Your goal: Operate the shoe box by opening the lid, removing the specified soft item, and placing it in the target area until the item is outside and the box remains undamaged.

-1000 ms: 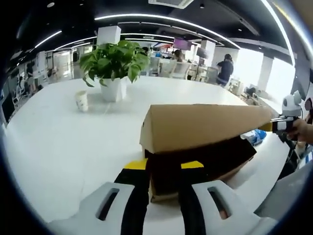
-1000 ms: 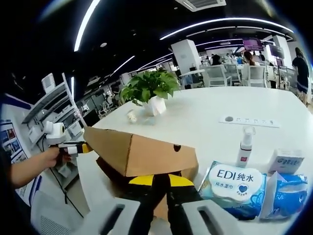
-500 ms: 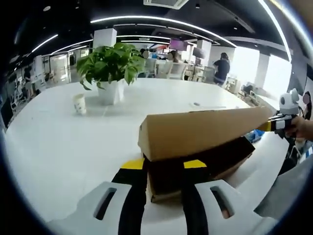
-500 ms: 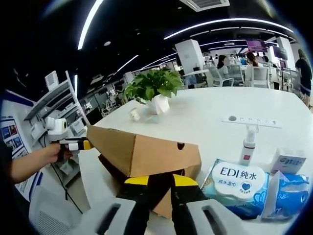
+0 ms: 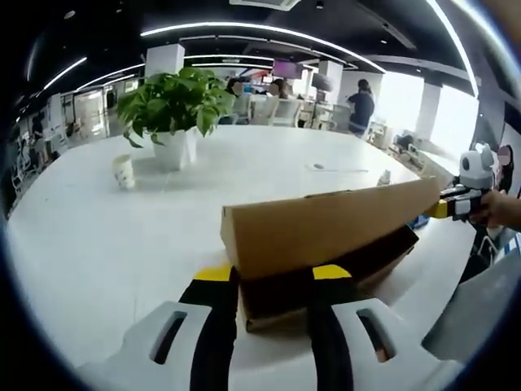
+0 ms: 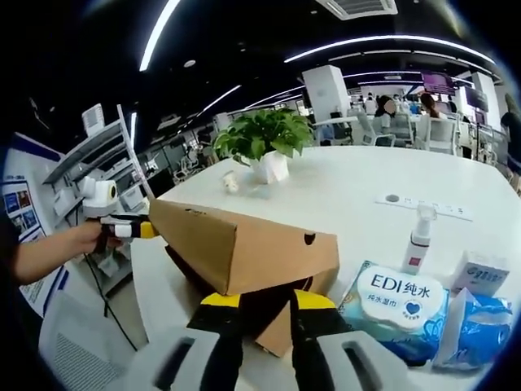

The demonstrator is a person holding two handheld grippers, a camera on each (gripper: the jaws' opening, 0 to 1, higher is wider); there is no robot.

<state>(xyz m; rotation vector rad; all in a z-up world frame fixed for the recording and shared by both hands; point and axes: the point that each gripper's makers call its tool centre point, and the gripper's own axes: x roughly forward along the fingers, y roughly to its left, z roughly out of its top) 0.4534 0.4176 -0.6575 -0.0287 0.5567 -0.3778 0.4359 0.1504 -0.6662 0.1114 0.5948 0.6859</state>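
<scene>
On a white tabletop (image 5: pixel 98 244), the brown cardboard shoe box (image 5: pixel 326 281) sits with its lid (image 5: pixel 326 228) partly lifted, the left tongs (image 5: pixel 273 281) and right tongs (image 6: pixel 264 305) apparently clamped on opposite lid ends, while the soft item, not yet removed, stays hidden inside.

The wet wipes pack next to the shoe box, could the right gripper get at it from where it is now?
Probably not yet. The wet wipes pack lies in the open on the table, but the right gripper sits at the shoe box end, jaws at the lid; it would have to let go first.
</scene>
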